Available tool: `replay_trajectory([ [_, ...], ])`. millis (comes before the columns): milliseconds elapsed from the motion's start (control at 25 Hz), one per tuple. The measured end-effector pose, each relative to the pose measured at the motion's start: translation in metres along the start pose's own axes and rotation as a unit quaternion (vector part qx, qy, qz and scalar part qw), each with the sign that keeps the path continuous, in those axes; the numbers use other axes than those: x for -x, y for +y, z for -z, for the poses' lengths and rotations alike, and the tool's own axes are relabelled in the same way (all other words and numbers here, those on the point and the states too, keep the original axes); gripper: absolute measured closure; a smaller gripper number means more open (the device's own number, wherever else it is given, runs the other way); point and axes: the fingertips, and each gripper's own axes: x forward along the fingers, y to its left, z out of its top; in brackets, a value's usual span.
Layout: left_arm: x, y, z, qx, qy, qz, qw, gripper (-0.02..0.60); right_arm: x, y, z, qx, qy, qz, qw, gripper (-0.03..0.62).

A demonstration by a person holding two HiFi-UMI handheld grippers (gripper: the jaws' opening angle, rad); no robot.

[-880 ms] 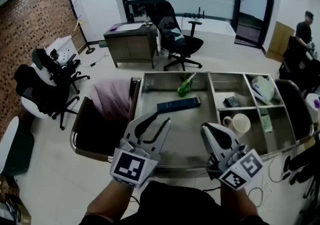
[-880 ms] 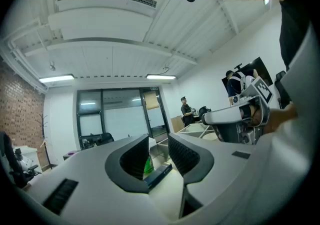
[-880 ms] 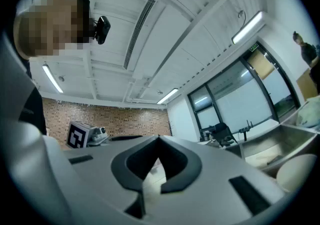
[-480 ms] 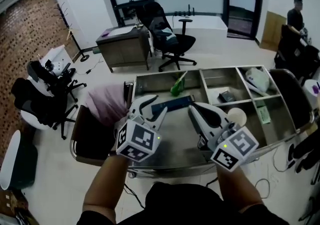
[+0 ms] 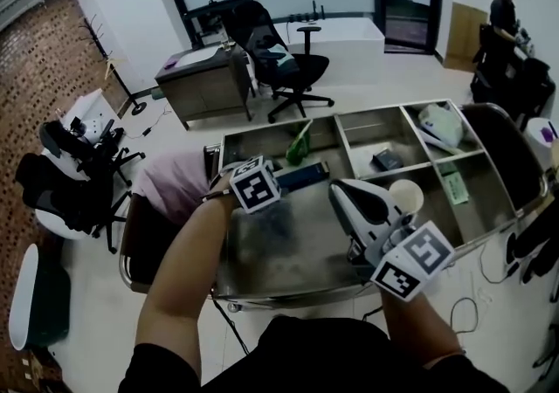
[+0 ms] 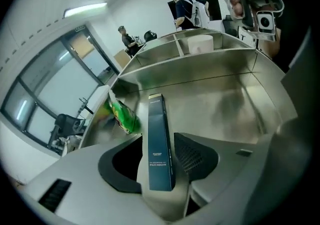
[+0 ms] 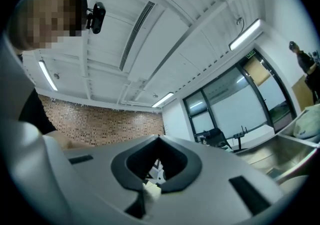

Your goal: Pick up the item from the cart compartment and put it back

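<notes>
A long dark blue box (image 5: pixel 306 175) lies flat in the large left compartment of the steel cart (image 5: pixel 288 282). My left gripper (image 5: pixel 278 178) reaches down into that compartment. In the left gripper view the box (image 6: pixel 160 144) lies lengthwise between the open jaws of the left gripper (image 6: pixel 159 137), and I see no pad pressing on it. A green packet (image 6: pixel 122 116) lies just beyond it by the far wall. My right gripper (image 5: pixel 342 190) hovers shut and empty over the cart's middle; in its own view the right gripper (image 7: pixel 159 138) points up at the room.
A white mug (image 5: pixel 406 197), a small dark item (image 5: pixel 384 158), a white bag (image 5: pixel 439 125) and a green pack (image 5: pixel 450 183) fill the right compartments. A purple cloth (image 5: pixel 175 183) lies on a seat left of the cart. Office chairs (image 5: pixel 288 59) and a desk (image 5: pixel 201 81) stand behind.
My left gripper has swung forward and down into the large compartment, coming around the blue box. The right gripper has stayed about where it was. The view has shifted slightly.
</notes>
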Motion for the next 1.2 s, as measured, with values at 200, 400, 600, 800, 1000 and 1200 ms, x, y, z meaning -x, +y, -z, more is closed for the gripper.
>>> replay_trajectory([
  [200, -0.027, 0.003, 0.003, 0.008, 0.013, 0.041, 0.9991, 0.35, 0.009, -0.011, -0.001, 0.0, -0.002, 0.013, 1.0, 0.574],
  [400, -0.043, -0.008, -0.015, 0.041, -0.017, 0.111, 0.9928, 0.319, 0.013, -0.017, -0.005, 0.0, -0.005, 0.02, 1.0, 0.574],
  [600, -0.05, -0.008, -0.009, 0.091, -0.023, 0.145, 0.9849, 0.319, 0.015, -0.02, -0.004, -0.001, -0.004, 0.021, 1.0, 0.574],
  [800, -0.053, -0.006, -0.004, 0.153, -0.04, 0.182, 0.9705, 0.328, 0.014, -0.016, -0.001, -0.003, 0.001, 0.018, 1.0, 0.574],
  [1000, -0.05, -0.007, -0.006, 0.13, -0.035, 0.172, 0.9757, 0.41, 0.015, -0.015, 0.002, -0.004, 0.003, 0.019, 1.0, 0.574],
  [1200, -0.047, -0.01, -0.007, 0.119, -0.039, 0.157, 0.9796, 0.411, 0.016, -0.011, 0.002, -0.004, 0.003, 0.018, 1.0, 0.574],
])
